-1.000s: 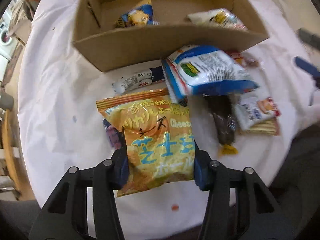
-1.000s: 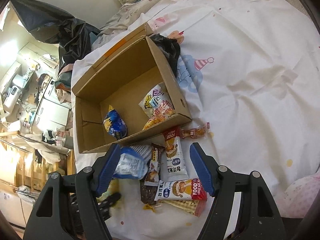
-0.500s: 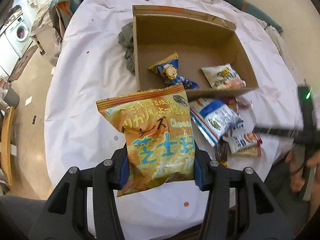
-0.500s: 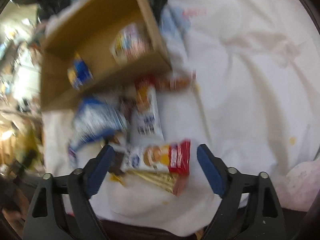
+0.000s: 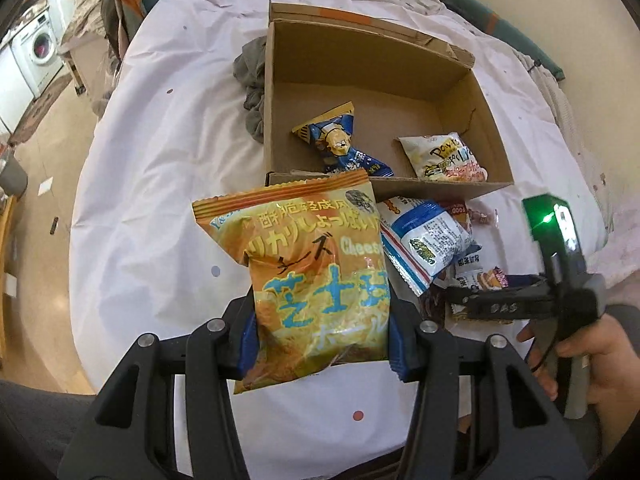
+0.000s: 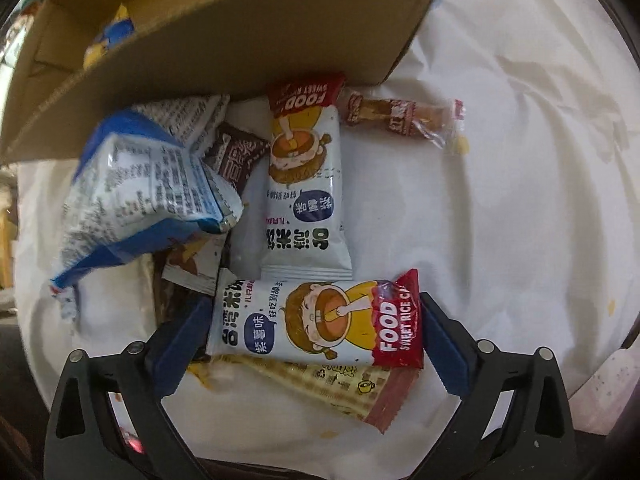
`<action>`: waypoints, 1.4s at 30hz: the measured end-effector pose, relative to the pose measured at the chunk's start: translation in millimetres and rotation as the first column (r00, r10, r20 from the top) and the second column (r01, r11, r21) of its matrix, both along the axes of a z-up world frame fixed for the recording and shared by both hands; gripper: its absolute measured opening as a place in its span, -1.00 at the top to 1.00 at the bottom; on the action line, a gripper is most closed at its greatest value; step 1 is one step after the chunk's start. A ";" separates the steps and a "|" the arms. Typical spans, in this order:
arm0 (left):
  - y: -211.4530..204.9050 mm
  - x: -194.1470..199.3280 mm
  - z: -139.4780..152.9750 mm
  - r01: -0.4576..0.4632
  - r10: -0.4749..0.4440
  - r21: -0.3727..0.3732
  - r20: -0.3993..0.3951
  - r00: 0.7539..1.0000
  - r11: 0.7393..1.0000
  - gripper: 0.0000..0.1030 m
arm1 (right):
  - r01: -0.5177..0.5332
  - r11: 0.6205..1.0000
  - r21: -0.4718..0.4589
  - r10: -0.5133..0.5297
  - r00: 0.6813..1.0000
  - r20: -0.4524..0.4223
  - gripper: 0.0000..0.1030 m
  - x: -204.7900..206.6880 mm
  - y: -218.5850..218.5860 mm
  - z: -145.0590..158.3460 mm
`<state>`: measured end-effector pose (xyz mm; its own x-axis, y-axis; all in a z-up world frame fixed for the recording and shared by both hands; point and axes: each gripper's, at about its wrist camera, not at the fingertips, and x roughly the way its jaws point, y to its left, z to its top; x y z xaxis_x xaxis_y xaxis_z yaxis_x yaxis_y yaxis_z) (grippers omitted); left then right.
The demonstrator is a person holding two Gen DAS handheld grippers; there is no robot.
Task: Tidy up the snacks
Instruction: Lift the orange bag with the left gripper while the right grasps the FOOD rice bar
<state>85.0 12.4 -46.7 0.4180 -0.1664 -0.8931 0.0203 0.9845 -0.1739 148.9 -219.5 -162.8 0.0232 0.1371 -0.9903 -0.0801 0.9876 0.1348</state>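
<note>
**Two grippers, two snacks, one box**

While the left gripper [image 5: 318, 340] pinches the cheese-puff bag [image 5: 316, 276] by its lower part, the bag hangs clear of the sheet [image 5: 160, 200], just short of the box [image 5: 372, 80]. To finish this well, I would carry it over the near wall and let go only when it is above bare cardboard, beside the blue pack [image 5: 340, 144] and the white pack [image 5: 444, 156] already lying inside. The bag is puffy and orange-yellow, with blue characters and a crimped top edge. The right gripper shows at this view's right edge, pointing down over the loose pile.

In the right wrist view, the right gripper [image 6: 316, 332] is spreading its jaws, and the rice-cake pack [image 6: 316, 320] lies between them, lengthwise, apparently not yet squeezed. A cleaner grab, in my judgement, closes on that pack alone, not on the wafer pack [image 6: 340, 384] under it. It is white with a red end and a cartoon child.
</note>
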 end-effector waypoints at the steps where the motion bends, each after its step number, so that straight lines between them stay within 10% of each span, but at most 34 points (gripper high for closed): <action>1: 0.4 0.1 0.0 -0.003 0.003 -0.003 -0.001 1.000 1.000 0.09 | -0.005 1.000 -0.008 0.005 1.000 0.003 -0.96 -0.5 1.6 -0.9; 10: 0.2 -1.5 0.7 -0.011 0.011 0.000 0.005 1.000 1.000 0.09 | -0.037 0.999 0.004 0.036 0.998 0.053 -0.48 -15.5 -0.3 12.6; 17: 5.6 -4.1 3.5 -0.030 0.030 0.017 0.028 0.999 0.999 0.09 | 0.007 0.988 0.152 -0.024 0.994 0.108 -0.48 -35.0 -33.5 47.2; 25: 14.0 -6.2 20.1 -0.085 0.083 0.011 0.124 0.989 0.996 0.09 | -0.048 0.939 0.340 -0.109 0.897 0.428 -0.48 -44.0 -48.2 126.1; 42: 17.9 32.5 68.6 -0.109 0.102 0.019 0.219 0.970 0.994 0.09 | -0.115 0.877 0.466 -0.149 0.857 0.493 -0.48 -2.8 -16.5 155.7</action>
<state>117.5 30.2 21.9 0.6164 -0.0846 -0.7828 -0.0499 0.9880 -0.1461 146.1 -235.9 -7.1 0.5014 0.5688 -0.6519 -0.2503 0.8166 0.5201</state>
